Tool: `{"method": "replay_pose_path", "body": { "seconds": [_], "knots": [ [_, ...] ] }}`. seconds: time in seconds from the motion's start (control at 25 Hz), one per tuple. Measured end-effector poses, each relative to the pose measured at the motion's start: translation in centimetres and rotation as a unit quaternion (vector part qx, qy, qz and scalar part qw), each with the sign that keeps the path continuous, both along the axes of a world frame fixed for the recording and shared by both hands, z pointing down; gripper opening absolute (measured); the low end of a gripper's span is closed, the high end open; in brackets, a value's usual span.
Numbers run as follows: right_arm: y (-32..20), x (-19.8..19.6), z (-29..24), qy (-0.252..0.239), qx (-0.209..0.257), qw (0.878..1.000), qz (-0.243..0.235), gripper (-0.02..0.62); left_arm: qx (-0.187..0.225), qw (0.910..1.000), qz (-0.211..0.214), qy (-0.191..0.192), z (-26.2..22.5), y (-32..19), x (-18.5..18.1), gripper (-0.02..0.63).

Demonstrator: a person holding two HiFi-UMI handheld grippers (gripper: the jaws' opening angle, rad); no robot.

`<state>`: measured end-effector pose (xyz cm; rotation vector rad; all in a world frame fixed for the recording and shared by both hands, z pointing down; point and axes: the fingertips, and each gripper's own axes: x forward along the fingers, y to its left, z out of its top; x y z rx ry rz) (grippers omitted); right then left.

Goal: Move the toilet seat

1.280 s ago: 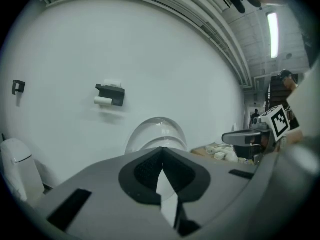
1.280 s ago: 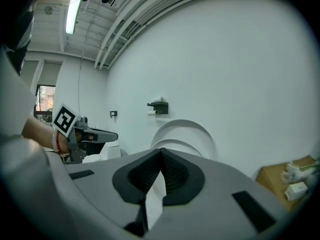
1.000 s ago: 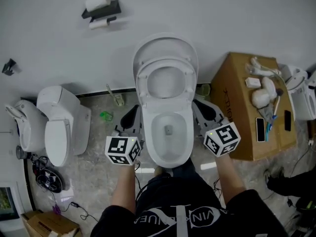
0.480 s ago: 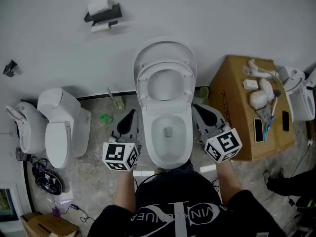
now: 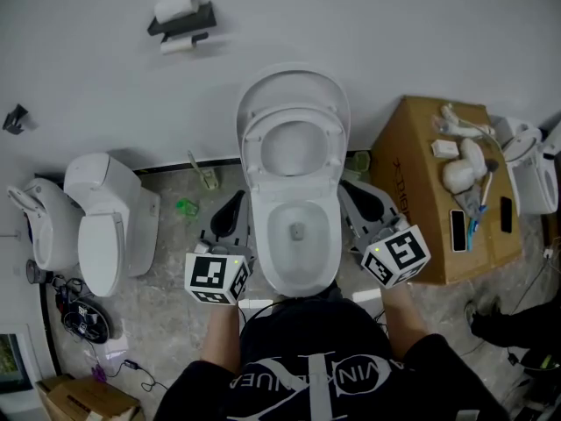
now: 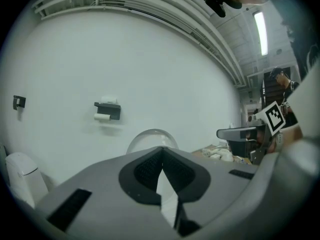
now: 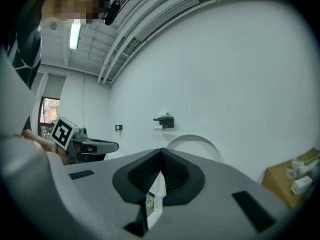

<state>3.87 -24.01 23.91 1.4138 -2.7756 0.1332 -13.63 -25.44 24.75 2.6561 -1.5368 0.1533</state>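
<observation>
A white toilet stands against the wall. Its seat (image 5: 294, 150) and lid (image 5: 294, 86) are raised upright above the open bowl (image 5: 296, 274). My left gripper (image 5: 235, 209) hangs to the left of the bowl and my right gripper (image 5: 357, 191) to its right. Neither touches the toilet. Both are shut with nothing between the pads. In the left gripper view the shut left gripper (image 6: 161, 153) points toward the lid (image 6: 150, 138), and the right gripper (image 6: 239, 133) shows at the side. In the right gripper view the right gripper (image 7: 161, 155) is shut below the lid (image 7: 196, 143).
Right of the toilet is a cardboard box (image 5: 416, 200) with small items on top. A second toilet (image 5: 105, 226) and another fixture (image 5: 39, 226) stand at the left. A paper holder (image 5: 180, 20) hangs on the wall. A green object (image 5: 187, 206) lies on the floor.
Both grippers have risen a little beside the bowl, still shut. The seat and lid have not moved.
</observation>
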Motion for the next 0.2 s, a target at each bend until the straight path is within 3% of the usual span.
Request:
{"method": "replay_pose_path", "body": {
  "seconds": [0.2],
  "knots": [
    [-0.81, -0.05, 0.12, -0.010, -0.002, 1.000, -0.006, 0.009, -0.005, 1.0000, -0.002, 0.006, 0.29, -0.75, -0.01, 0.003]
  ]
}}
